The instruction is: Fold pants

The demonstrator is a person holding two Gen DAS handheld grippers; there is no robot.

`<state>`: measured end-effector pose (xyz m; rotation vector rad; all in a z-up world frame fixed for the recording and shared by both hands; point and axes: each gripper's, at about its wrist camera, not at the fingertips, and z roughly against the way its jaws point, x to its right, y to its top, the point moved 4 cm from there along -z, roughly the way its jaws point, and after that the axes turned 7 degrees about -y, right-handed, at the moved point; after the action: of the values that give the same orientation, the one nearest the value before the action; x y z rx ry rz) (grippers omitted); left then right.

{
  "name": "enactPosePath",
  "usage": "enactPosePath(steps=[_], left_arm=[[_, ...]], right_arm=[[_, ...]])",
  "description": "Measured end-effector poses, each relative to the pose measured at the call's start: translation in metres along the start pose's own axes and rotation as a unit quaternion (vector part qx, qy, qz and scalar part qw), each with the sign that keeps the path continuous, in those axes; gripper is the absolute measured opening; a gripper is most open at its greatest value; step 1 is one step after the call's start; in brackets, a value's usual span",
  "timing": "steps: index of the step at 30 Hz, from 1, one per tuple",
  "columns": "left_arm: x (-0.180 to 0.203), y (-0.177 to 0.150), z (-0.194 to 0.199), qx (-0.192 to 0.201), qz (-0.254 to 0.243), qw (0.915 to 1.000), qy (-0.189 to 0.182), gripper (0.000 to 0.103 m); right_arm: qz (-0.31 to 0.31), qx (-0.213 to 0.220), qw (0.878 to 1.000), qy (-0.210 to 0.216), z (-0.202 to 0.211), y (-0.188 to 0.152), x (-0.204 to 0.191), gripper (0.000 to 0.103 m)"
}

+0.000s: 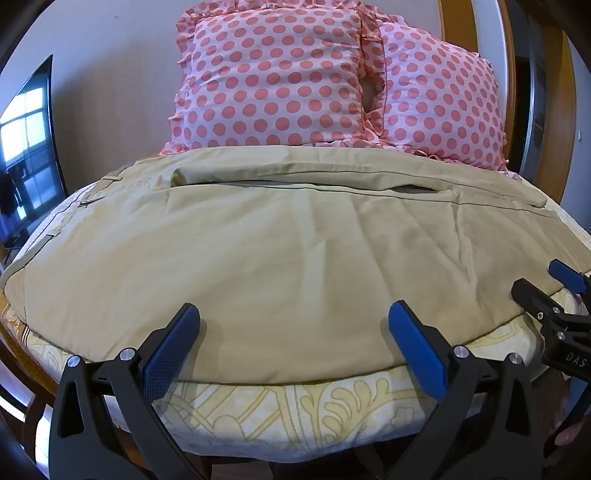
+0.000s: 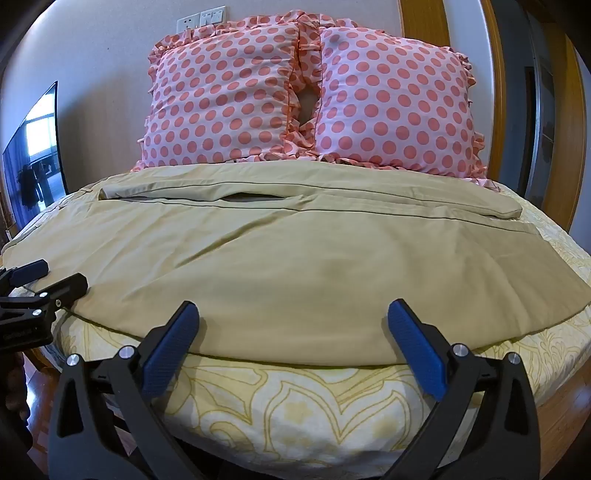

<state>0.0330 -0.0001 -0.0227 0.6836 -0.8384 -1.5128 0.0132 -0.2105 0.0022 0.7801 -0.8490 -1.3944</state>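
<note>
Khaki pants [image 1: 280, 258] flat on bed; both grippers' jaws wide, empty. Only right view shows wall sockets [image 2: 201, 18].

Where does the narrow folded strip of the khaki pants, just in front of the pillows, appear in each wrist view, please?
Left wrist view: the folded strip runs across the upper middle, its blunt end far right.
Right wrist view: the same strip crosses the upper middle, its blunt end right of centre.
Shared landmark: the gap between the two polka-dot pillows, directly above the strip.
</note>
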Motion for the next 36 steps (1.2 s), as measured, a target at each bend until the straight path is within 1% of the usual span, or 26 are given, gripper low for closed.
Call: enactPosePath(steps=[36], left_arm=[[0.0003,0.0003,0.0001,0.002,-0.003,1.0000,0.002,0.102]], right_arm=[[-0.001,0.003,1.000,0.000,0.0000,-0.0003,0.0004,0.101]])
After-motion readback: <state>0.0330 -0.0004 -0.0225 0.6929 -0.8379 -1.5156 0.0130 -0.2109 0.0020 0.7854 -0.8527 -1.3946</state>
